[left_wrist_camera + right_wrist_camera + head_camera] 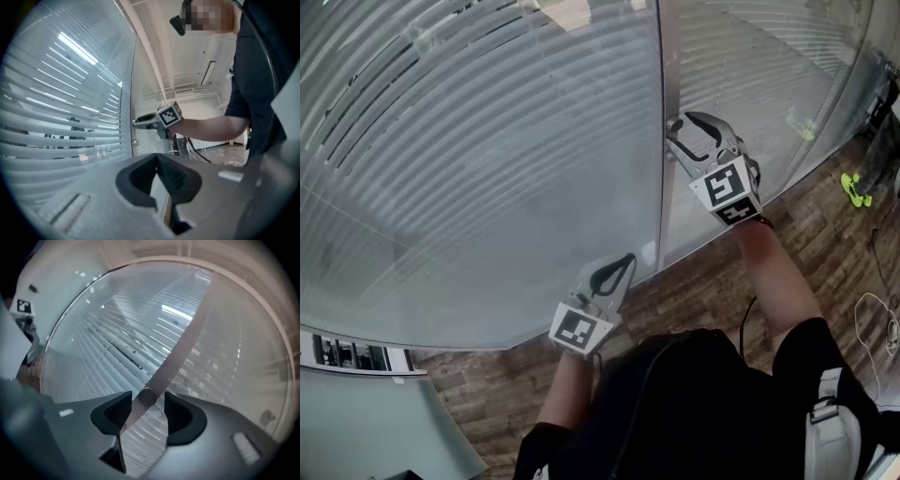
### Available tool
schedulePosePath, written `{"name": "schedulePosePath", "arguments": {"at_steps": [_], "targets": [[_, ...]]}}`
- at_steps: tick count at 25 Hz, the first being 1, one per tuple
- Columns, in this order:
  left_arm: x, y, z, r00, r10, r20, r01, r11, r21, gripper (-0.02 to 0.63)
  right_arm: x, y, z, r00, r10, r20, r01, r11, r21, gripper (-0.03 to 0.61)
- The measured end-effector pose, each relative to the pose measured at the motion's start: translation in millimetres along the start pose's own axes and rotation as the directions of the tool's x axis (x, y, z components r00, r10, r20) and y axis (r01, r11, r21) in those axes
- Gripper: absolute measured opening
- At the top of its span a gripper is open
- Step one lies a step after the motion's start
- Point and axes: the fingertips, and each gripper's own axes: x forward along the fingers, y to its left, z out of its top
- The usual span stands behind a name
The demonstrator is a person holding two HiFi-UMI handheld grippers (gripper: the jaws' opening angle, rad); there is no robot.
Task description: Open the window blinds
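White slatted blinds (469, 159) hang behind a glass wall, split by a vertical grey frame post (662, 178). My right gripper (682, 122) is held level against that post, open. In the right gripper view a small round knob (147, 396) on the post (187, 343) sits between the two dark pads (117, 412), with a gap on each side. My left gripper (619, 270) hangs lower, close to the glass left of the post, shut with its tips meeting and nothing held. From the left gripper view, the right gripper (140, 121) shows at the post.
Another small round knob (135, 142) sits on the post below the right gripper. A wood floor (694, 291) runs along the foot of the glass. Cables (877, 319) and a yellow-green object (855, 190) lie at the right. A second blind pane (750, 75) is right of the post.
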Motion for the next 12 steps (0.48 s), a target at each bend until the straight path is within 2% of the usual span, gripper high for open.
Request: {"name": "schedulePosePath", "arguments": {"at_steps": [1, 2, 4, 5, 6, 8, 12], "targets": [[0, 0, 0, 1.000, 0.000, 0.000, 0.000, 1.000, 0.001, 0.003, -1, 0, 4, 1.000, -0.017, -0.019, 0.015, 0.994, -0.109, 0.219], [0, 1, 0, 1.000, 0.001, 0.000, -0.001, 1.000, 0.002, 0.003, -1, 0, 7, 0.999, -0.037, -0.037, 0.028, 0.974, -0.225, 0.219], [-1, 2, 0, 1.000, 0.005, -0.003, -0.005, 1.000, 0.000, 0.003, 1, 5, 6, 0.996, -0.068, -0.062, 0.034, 0.899, -0.438, 0.219], [-1, 2, -1, 1.000, 0.007, -0.003, -0.007, 1.000, -0.001, 0.004, 2, 7, 4, 0.995, -0.075, -0.070, 0.029, 0.859, -0.511, 0.219], [-1, 2, -1, 1.000, 0.009, -0.002, -0.009, 1.000, -0.001, 0.003, 3, 9, 2, 0.994, -0.077, -0.076, 0.022, 0.831, -0.556, 0.219], [-1, 3, -1, 1.000, 0.013, -0.001, -0.013, 1.000, -0.003, 0.005, 5, 10, 0, 0.994, -0.073, -0.083, 0.009, 0.804, -0.594, 0.219], [-2, 3, -1, 1.000, 0.017, -0.002, -0.017, 1.000, -0.001, 0.003, 7, 11, -1, 0.994, -0.064, -0.089, -0.004, 0.792, -0.610, 0.219]]}}
